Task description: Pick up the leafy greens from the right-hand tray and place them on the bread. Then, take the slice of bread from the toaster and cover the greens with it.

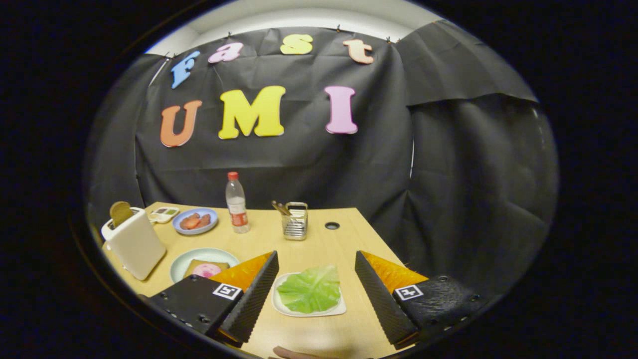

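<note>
Item 1: your gripper (316, 279). You held it above the near edge of the wooden table (319, 244), its two ribbed black fingers (256, 294) spread wide apart and touching nothing. Each finger carried an orange panel and a small square black-and-white marker; no legible writing on either.

Item 2: leafy greens (310, 289). One flat green leaf lay on a white square tray (279, 305), directly between your fingers and below them.

Item 3: pale round plate (182, 264), to the left of the tray and partly hidden by your left finger. It bore a slice of bread (197, 267) with a pink round piece on top.

Item 4: white toaster (133, 243), far left, with a brown slice (120, 212) standing upright in its slot.

Item 5: blue plate (195, 221) of reddish food, beyond the toaster, with a small tray (163, 214) just to its left.

Item 6: clear bottle (237, 203), red cap, red label; the lettering was too small for you to read.

Item 7: wire holder (295, 222) with utensils, right of the bottle, with a dark round hole (332, 226) in the table further right.
</note>
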Available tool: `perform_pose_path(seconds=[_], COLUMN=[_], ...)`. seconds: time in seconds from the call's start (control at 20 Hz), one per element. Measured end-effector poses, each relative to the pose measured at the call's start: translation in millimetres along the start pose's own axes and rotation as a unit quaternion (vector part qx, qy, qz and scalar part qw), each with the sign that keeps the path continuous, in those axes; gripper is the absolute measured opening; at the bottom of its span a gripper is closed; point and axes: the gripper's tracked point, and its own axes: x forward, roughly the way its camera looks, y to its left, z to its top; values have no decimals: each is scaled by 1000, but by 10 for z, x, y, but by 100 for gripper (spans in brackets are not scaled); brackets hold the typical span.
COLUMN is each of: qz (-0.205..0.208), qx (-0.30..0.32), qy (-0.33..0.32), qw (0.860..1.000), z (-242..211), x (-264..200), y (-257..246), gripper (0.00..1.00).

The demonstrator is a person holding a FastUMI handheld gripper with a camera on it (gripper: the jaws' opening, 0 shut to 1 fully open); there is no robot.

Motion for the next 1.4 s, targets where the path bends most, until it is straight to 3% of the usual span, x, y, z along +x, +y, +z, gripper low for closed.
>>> perform_pose_path(seconds=[0.35,0.6,0.75,0.9,0.95,1.0,1.2,1.35,1.4], qz=[-13,-7,18,15,13,15,7,-6,-12], qx=[1,45,75,69,65,62,53,50,48], qy=[84,150,175,175,175,176,176,172,168], qw=[996,988,982,982,982,982,983,984,985], z=[-498,-870,-975,-988,-986,-973,-975,-958,-950], x=[1015,1426,1502,1542,1534,1520,1522,1531,1514], y=[-264,-305,-213,-193,-183,-151,-143,-170,-175], gripper=[95,91,77,64,55,55,29,26,14])
